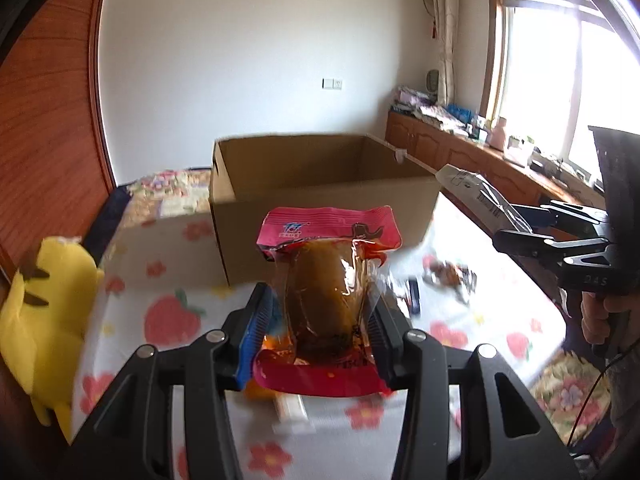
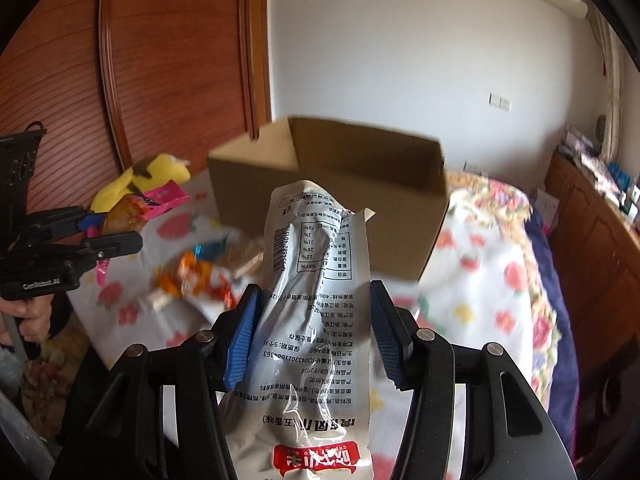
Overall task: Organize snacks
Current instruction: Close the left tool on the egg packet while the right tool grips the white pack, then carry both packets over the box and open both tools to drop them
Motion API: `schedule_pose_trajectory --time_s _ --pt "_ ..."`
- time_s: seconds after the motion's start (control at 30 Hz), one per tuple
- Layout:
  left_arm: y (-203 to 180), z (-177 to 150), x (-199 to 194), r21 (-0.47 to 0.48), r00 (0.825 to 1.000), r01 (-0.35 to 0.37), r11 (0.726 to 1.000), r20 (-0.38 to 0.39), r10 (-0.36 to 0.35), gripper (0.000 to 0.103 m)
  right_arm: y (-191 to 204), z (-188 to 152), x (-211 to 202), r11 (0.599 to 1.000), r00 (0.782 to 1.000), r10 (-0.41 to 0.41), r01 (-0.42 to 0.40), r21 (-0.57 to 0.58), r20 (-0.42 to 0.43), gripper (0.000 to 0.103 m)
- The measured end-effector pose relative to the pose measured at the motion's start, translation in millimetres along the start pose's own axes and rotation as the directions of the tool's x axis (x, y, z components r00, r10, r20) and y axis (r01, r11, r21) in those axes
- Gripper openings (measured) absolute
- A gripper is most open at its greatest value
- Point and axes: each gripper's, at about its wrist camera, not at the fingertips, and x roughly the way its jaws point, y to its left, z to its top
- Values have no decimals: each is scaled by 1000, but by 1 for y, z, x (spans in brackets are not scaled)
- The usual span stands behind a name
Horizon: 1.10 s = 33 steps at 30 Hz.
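Note:
My left gripper (image 1: 320, 316) is shut on a pink and red snack pack (image 1: 326, 288) with a brown piece inside, held above the bed in front of an open cardboard box (image 1: 320, 196). My right gripper (image 2: 312, 320) is shut on a silver printed snack pouch (image 2: 316, 320), also held up before the box (image 2: 340, 184). The right gripper and its pouch (image 1: 476, 192) show at the right of the left wrist view. The left gripper with the pink pack (image 2: 148, 204) shows at the left of the right wrist view.
Several loose snack packs (image 2: 200, 276) lie on the floral bedsheet (image 2: 480, 280); one wrapped snack (image 1: 452, 276) lies right of the box. A yellow plush toy (image 1: 44, 320) sits at the bed's left edge. A wooden cabinet (image 1: 460, 152) with clutter stands under the window.

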Motion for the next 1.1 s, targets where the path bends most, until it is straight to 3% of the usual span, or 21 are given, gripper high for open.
schedule_pose_trajectory --time_s 0.37,0.6,1.1 --pt "12 68 35 6 996 -28 1000 87 27 45 -24 67 20 999 996 2 2 -50 87 54" --pt "24 98 76 -13 996 -24 1000 89 25 45 -41 95 54 998 995 -2 7 -56 95 55" --pt "35 124 149 -1 998 -23 1000 66 23 46 -70 136 130 998 995 -34 39 -46 95 55"
